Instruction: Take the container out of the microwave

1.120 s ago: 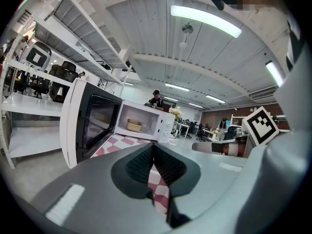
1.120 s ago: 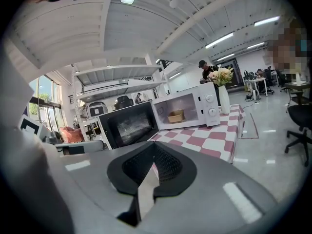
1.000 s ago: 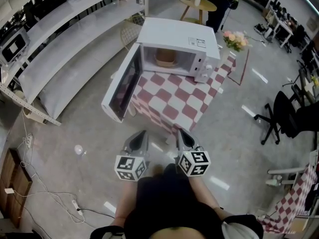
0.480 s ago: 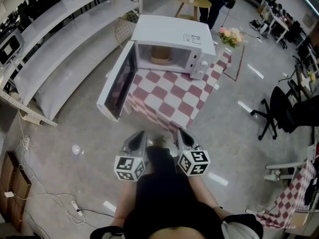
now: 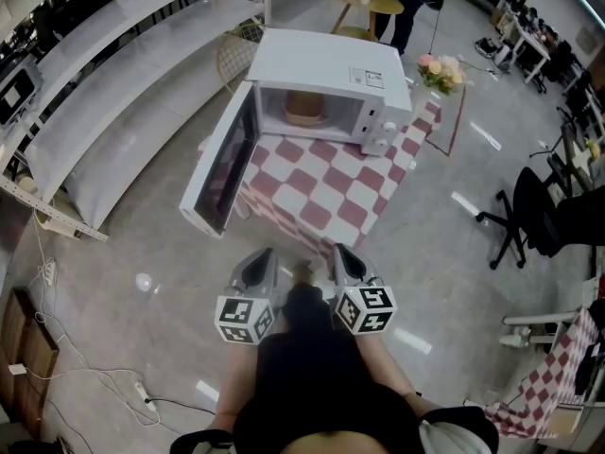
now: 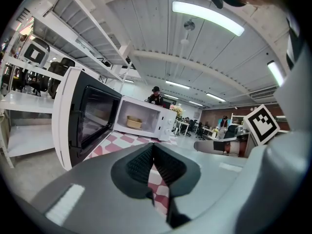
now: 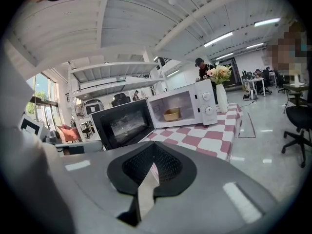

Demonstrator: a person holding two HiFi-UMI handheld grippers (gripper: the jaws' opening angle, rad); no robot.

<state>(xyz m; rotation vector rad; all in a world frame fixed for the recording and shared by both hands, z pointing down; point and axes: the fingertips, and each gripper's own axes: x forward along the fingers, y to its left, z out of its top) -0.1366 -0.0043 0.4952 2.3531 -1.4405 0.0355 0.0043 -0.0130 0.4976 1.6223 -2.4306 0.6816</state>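
Two grippers are held low in the centre of the head view, side by side in front of the person's dark clothing: the left gripper [image 5: 257, 265] and the right gripper [image 5: 348, 261]. Both are clenched. In each gripper view the ribbed pads are seen pressed together, with nothing caught between them. Both are pointed towards the table [image 5: 326, 192], which is draped in a red-and-white checked cloth, and neither is in contact with it.

The white microwave [image 5: 326, 64] is set on the far part of that table, in the upper centre of the frame. Its door [image 5: 219, 173] is swung wide open towards the left of the frame. The container [image 5: 304, 109], tan and round, is seen inside the lit cavity, well apart from both grippers. A vase of flowers [image 5: 440, 72] is placed just right of the microwave.
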